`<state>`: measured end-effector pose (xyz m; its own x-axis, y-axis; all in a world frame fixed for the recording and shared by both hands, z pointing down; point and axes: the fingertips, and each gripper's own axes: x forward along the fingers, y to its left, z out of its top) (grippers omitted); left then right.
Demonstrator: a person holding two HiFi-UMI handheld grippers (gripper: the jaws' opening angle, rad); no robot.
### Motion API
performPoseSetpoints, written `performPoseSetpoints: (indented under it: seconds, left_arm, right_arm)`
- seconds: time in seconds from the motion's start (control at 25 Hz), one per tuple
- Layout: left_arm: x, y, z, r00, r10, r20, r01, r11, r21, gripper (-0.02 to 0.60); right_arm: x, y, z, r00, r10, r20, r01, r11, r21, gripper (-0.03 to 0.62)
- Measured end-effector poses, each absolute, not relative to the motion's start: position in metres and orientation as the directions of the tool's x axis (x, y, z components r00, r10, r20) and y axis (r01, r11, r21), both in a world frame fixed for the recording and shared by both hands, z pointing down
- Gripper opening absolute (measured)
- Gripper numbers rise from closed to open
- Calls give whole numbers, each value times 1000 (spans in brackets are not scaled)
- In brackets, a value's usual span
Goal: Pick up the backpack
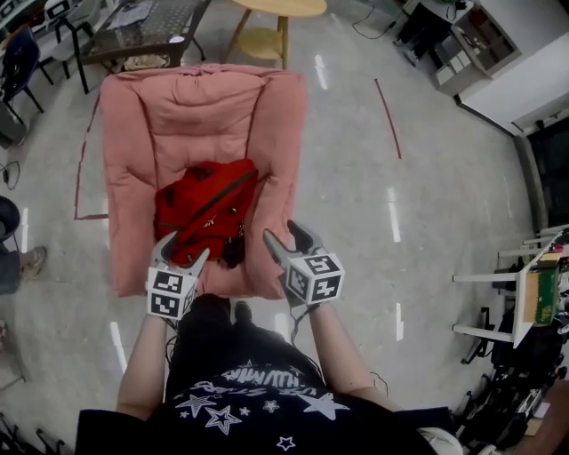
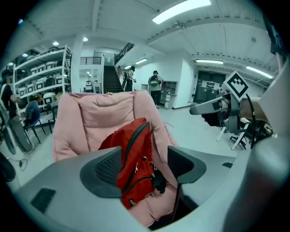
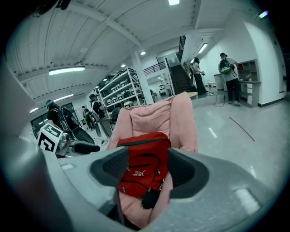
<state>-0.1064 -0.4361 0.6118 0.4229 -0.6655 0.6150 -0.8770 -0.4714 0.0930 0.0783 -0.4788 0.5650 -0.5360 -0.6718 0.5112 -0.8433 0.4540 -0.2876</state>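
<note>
The red fabric backpack (image 1: 203,206) leans in the pink cushioned armchair (image 1: 133,124). Left gripper (image 1: 184,247) and right gripper (image 1: 281,233) hang near it, jaws apart and empty. Pinching only loose fabric could let it slip.

Bright, even light falls from long white ceiling strip lights (image 2: 181,10), and shadows stay soft and faint. In the head view the polished pale grey floor (image 1: 427,222) carries short white streaks of glare; that picture is sharp, and bows only slightly at its edges. Both gripper views are strongly fisheye, with black rounded corners and curved ceiling lines. Close to the lens, the grey shells of the left claw (image 2: 145,165) and the right claw (image 3: 147,170) look soft. The red fabric backpack (image 3: 142,165) and the pink padded armchair (image 2: 104,118) are clearer.
</note>
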Motion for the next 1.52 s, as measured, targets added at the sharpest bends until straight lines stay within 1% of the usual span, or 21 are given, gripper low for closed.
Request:
performPoseSetpoints:
  seconds: [0.08, 0.16, 0.36, 0.48, 0.56, 0.6, 0.68, 0.72, 0.76, 0.8, 0.84, 1.0, 1.12, 1.16, 1.24, 1.32, 1.36, 1.44, 1.52]
  left_arm:
    - [-108, -452, 633, 434, -617, 657, -867, -484, 119, 322]
    - [-109, -468, 652, 435, -571, 696, -856, -502, 123, 344]
    - [-113, -503, 689, 446, -497, 745, -829, -543, 134, 344]
    - [-116, -516, 709, 431, -480, 765, -828, -548, 123, 342]
    - [-117, -524, 717, 442, -460, 770, -825, -546, 147, 341]
    - [-120, -527, 720, 450, -447, 774, -824, -542, 166, 326]
    - [-129, -534, 721, 456, -430, 779, -828, -525, 196, 245]
    - [-136, -540, 717, 455, -432, 779, -834, -513, 203, 176]
    - [-143, -548, 711, 449, -441, 777, -841, -502, 201, 80]
    - [-152, -556, 706, 441, -453, 774, -847, -496, 191, 38]
    - [-160, -563, 702, 435, -464, 772, -849, -497, 180, 21]
    - [-187, -583, 695, 440, -482, 758, -842, -514, 162, 12]
    - [-207, -596, 694, 451, -511, 732, -840, -519, 156, 12]
    - [-214, -600, 694, 451, -519, 726, -844, -512, 159, 12]
    - [-229, -609, 697, 449, -525, 723, -855, -489, 175, 12]
    - [-240, -617, 703, 449, -528, 721, -861, -471, 191, 11]
    - [-244, -620, 706, 451, -526, 721, -861, -468, 198, 12]
    - [-246, -624, 710, 457, -520, 722, -858, -470, 204, 12]
    - [-246, -628, 711, 458, -519, 722, -857, -473, 204, 12]
  right_arm:
    - [75, -493, 574, -520, -669, 530, -853, 435, -288, 286]
    - [69, -509, 583, -509, -666, 546, -860, 420, -289, 287]
    - [48, -548, 604, -504, -648, 571, -863, 412, -293, 287]
    - [40, -568, 618, -499, -628, 597, -864, 410, -291, 287]
    - [39, -581, 625, -481, -629, 611, -874, 399, -277, 287]
    - [40, -588, 628, -466, -633, 618, -881, 392, -263, 287]
    - [39, -600, 635, -437, -636, 636, -894, 387, -226, 288]
    - [38, -606, 640, -425, -633, 647, -897, 391, -207, 288]
    - [35, -611, 644, -419, -627, 657, -897, 398, -192, 290]
    - [31, -615, 648, -419, -616, 667, -894, 411, -181, 302]
    - [26, -619, 652, -424, -600, 678, -887, 427, -177, 333]
    - [9, -629, 676, -449, -518, 728, -855, 484, -183, 341]
    - [-3, -647, 689, -450, -515, 729, -825, 553, -119, 341]
    - [-10, -655, 690, -463, -519, 719, -794, 604, -75, 341]
    - [-29, -668, 691, -510, -495, 704, -672, 740, 33, 341]
    - [-48, -674, 701, -543, -425, 725, -519, 848, 108, 341]
    - [-54, -676, 707, -547, -393, 739, -469, 875, 119, 342]
    - [-61, -683, 720, -536, -366, 761, -441, 890, 117, 342]
    - [-65, -690, 729, -528, -353, 772, -454, 886, 95, 342]
